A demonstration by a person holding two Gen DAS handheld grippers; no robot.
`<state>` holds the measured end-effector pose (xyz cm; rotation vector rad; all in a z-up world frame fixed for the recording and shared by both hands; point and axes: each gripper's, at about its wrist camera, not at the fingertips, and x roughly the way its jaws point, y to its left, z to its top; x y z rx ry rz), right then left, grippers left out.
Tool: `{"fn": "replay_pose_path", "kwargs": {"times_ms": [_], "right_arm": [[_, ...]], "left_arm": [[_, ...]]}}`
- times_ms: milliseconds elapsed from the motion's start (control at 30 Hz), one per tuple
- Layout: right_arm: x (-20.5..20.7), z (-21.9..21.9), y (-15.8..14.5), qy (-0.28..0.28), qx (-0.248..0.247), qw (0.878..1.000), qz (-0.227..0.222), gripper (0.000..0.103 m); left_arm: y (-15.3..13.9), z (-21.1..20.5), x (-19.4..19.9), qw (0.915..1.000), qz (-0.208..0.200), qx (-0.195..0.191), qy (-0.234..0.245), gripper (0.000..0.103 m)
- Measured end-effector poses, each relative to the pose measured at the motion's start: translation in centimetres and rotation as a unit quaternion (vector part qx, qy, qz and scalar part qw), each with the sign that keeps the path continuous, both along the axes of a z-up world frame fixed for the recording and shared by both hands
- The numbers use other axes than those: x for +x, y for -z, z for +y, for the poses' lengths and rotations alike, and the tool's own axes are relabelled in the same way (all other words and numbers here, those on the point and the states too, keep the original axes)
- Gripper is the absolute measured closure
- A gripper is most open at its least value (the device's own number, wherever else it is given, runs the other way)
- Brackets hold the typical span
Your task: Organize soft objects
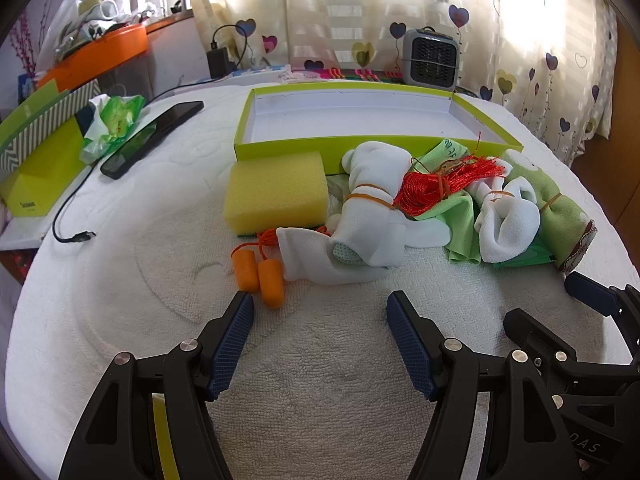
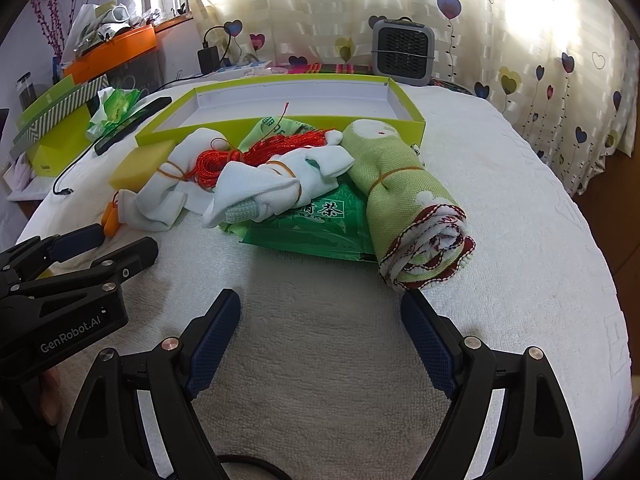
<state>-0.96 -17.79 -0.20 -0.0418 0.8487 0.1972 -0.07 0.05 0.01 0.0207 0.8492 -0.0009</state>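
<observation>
- A white terry towel (image 1: 320,360) covers the whole work surface; every soft thing lies on it
- A shallow lime-green box lid (image 1: 486,120) with a white inside lies open side up behind the heap, nothing in it
- A second lime-green box (image 1: 44,168) with a chevron-striped rim stands at the far left; small dark print on its front is too small to read
- A grey fan heater (image 1: 430,58) stands at the back, before a curtain printed with hearts
- A green towel roll (image 2: 396,184) with red-and-white edging, bound by a rubber band, lies at the right end of the heap, its near end just beyond the right gripper
- A yellow sponge (image 1: 276,190) rests against the lid's front wall at the left end
- A green tea packet (image 2: 308,228) lies flat under the socks and the roll; the characters "清茶" can be read on it
- Two white sock bundles (image 1: 368,200), (image 2: 276,188), each tied with a rubber band, lie mid-heap
- A skein of red cord (image 1: 432,184) lies between and over the socks
- A black phone (image 1: 152,138) lies left of the lid, beside a crumpled green wrapper (image 1: 116,120)
- A pair of orange earplugs (image 1: 262,276) on an orange string lies nearest the left gripper
- Left gripper (image 1: 320,304): fingers spread wide, grasping nothing, hovering over bare towel; its body reads "GenRobot.AI" in the right wrist view
- Right gripper (image 2: 320,304): fingers likewise released and empty, just short of the roll
</observation>
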Motion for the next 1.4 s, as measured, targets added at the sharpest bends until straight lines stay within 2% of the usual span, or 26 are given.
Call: {"fn": "replay_pose_path", "kwargs": {"times_ms": [600,800,967,1067,1133,1200,1267,1400], "right_arm": [[0.0,0.0,0.0,0.0,0.001,1.0,0.0,0.02],[-0.2,-0.1,-0.2,-0.013,0.004,1.0,-0.002,0.02],[-1.3,-1.6,-2.0,-0.015,0.024,0.999,-0.04,0.02],[-1.4,-2.5,-3.2,-0.018,0.033,0.998,-0.06,0.02],[-1.4,-3.2,-4.0,-0.013,0.037,0.997,-0.071,0.02],[-1.0,-4.0,-4.6,-0.002,0.035,0.996,-0.081,0.02],[-0.2,-4.8,-4.9,0.01,0.033,0.996,-0.084,0.02],[1.6,-5.4,-4.4,0.011,0.027,0.997,-0.071,0.02]], "left_arm": [[0.0,0.0,0.0,1.0,0.0,-0.001,0.001,0.034],[-0.4,-0.1,-0.3,0.9994,0.01,0.001,0.032,0.034],[-2.2,0.4,-1.1,0.9991,-0.01,-0.006,0.042,0.034],[-4.0,1.2,-1.9,0.9981,-0.033,-0.015,0.051,0.034],[-4.8,2.2,-2.2,0.9976,-0.034,-0.024,0.055,0.034],[-5.2,3.1,-2.6,0.9978,-0.034,-0.016,0.054,0.034],[-5.4,4.3,-3.1,0.9981,-0.03,-0.012,0.052,0.035],[-5.3,6.8,-4.0,0.9985,-0.021,-0.027,0.043,0.035]]}}
